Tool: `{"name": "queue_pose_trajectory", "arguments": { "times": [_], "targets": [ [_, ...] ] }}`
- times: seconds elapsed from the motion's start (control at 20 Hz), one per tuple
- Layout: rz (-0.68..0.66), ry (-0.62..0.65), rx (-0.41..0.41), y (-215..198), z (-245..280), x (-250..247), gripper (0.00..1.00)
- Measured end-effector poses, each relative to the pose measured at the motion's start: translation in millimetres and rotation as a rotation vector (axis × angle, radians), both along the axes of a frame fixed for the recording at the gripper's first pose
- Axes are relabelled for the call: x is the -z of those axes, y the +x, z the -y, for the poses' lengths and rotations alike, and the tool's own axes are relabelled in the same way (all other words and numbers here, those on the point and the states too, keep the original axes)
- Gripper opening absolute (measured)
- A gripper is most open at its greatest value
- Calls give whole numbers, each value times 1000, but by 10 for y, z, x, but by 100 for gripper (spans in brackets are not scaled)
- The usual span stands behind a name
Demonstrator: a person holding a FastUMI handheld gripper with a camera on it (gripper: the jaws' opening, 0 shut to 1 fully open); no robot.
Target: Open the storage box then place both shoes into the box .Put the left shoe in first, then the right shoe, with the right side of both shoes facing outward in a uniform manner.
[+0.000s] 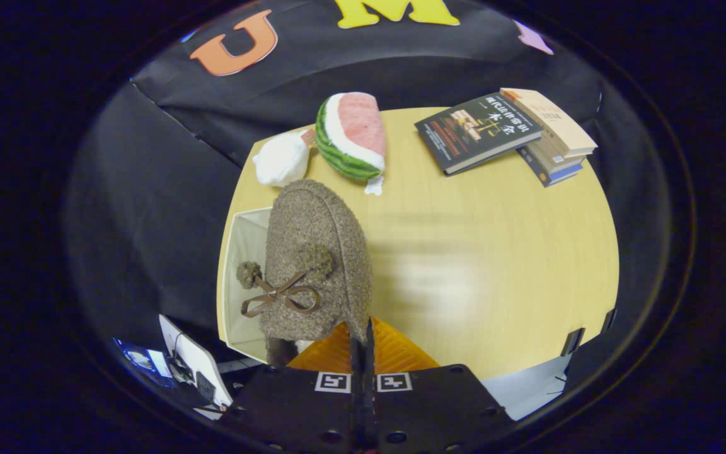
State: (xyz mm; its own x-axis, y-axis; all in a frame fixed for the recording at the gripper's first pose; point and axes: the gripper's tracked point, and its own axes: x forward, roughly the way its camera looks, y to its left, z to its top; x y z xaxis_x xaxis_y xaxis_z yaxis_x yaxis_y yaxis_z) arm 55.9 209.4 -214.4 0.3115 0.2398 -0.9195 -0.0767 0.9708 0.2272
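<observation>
A brown fuzzy shoe (316, 265) with a ribbon bow and two pom-poms hangs just ahead of my fingers, toe pointing away toward the far side of the table. My gripper (363, 343) is shut, with the fingers pinched together on the shoe's near rim. Under the shoe, at the table's left edge, stands the open storage box (244, 246). Its pale inside wall shows to the shoe's left, and the shoe hides most of the box. Whether another shoe lies inside is hidden.
On the wooden table (495, 252), beyond the shoe, lie a watermelon-slice plush (350, 135) and a white soft bundle (281, 161). A dark book (476, 129) leans against a stack of books (555, 135) at the far right. A white device (193, 366) sits below the table's near left.
</observation>
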Motion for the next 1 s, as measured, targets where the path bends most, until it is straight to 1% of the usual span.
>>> {"name": "queue_pose_trajectory", "arguments": {
  "times": [0.05, 0.15, 0.35, 0.5, 0.65, 0.8, 1.0],
  "targets": [
    [-1, -3, -16, 22, -170, 45, 0],
    [-23, -7, -11, 37, -457, 182, 1],
    [-80, -31, 51, 81, -768, 531, 1],
    [-107, -107, 111, 101, -740, 825, 1],
    [-94, -181, 179, 193, -658, 1018, 0],
    [-103, -206, 196, 225, -686, 1135, 1],
    [-72, -291, 216, 280, -610, 1217, 0]
  ]
}}
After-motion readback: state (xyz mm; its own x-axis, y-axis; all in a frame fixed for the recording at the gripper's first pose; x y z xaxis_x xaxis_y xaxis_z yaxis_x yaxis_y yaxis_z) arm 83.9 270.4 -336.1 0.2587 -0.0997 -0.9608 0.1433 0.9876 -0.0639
